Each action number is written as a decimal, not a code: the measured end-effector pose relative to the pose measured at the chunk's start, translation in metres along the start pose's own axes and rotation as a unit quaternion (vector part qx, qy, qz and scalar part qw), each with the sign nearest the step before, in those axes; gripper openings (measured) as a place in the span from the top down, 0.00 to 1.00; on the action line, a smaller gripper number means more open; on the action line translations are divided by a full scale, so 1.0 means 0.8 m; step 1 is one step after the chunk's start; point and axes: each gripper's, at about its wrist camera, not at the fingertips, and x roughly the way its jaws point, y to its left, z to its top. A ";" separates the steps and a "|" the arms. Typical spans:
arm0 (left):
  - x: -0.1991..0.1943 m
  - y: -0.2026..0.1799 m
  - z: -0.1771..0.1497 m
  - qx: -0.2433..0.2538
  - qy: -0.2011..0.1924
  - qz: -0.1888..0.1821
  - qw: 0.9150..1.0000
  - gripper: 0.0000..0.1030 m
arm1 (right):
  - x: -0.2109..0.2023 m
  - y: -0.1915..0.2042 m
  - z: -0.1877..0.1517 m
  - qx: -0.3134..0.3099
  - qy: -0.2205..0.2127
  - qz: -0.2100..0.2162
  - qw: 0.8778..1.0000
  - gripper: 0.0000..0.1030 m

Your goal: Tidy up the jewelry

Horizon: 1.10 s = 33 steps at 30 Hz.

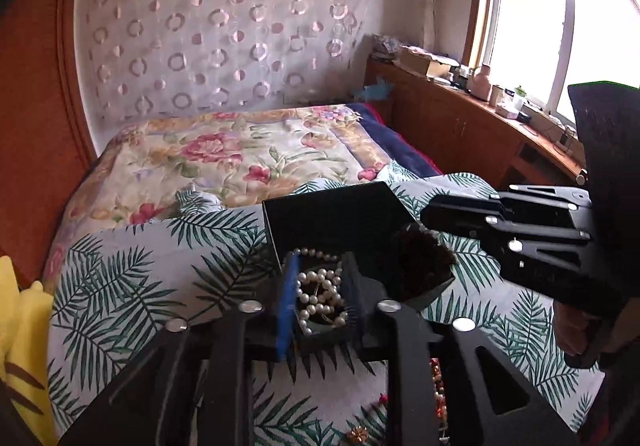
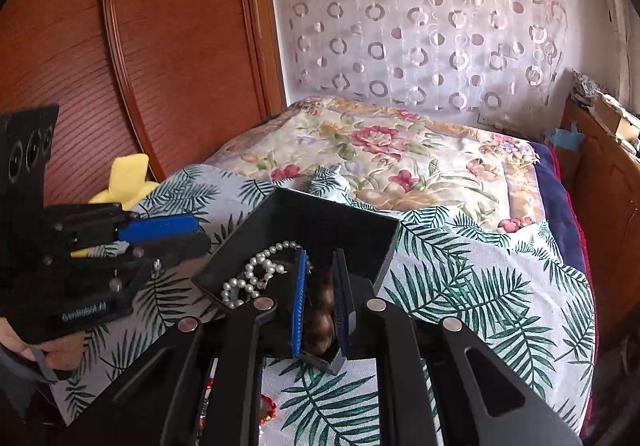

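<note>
Right wrist view: black box [image 2: 352, 226] holds pearl necklace [image 2: 256, 270]; right tool [image 2: 320, 310] pinches brown beads [image 2: 318, 322].

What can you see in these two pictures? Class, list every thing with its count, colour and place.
black box: one, black, open, on the leaf cloth
pearl necklace: one, white, inside the box
brown beads: one string, brown, at the box's near end
loose trinkets: a few, red and gold, on the cloth before the box
leaf cloth: one, white and green, over the bed
floral quilt: one, cream and pink, behind the box
soft toy: one, yellow, by the wardrobe
wardrobe: one, red-brown
curtain: one, white with circles, on the far wall
window: one, bright
left gripper: black and blue, open over the pearls
right gripper: apparently closed on the brown beads
</note>
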 end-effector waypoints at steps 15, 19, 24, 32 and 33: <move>-0.045 -0.010 -0.038 0.018 -0.028 0.020 0.999 0.12 | -0.066 0.012 -0.040 -0.006 -0.022 0.017 1.000 0.76; -0.059 -0.018 -0.054 0.028 -0.036 0.010 0.999 0.08 | -0.087 0.022 -0.066 -0.014 -0.026 0.018 0.999 0.76; -0.072 -0.023 -0.080 0.027 -0.028 0.002 0.999 0.07 | -0.094 0.027 -0.103 -0.009 -0.005 0.034 0.999 0.76; -0.080 -0.017 -0.122 0.009 -0.001 -0.005 1.000 0.07 | -0.074 0.027 -0.151 0.004 0.043 0.031 0.999 0.76; -0.082 -0.016 -0.125 0.007 0.000 -0.006 1.000 0.07 | -0.072 0.027 -0.154 0.004 0.048 0.031 0.998 0.76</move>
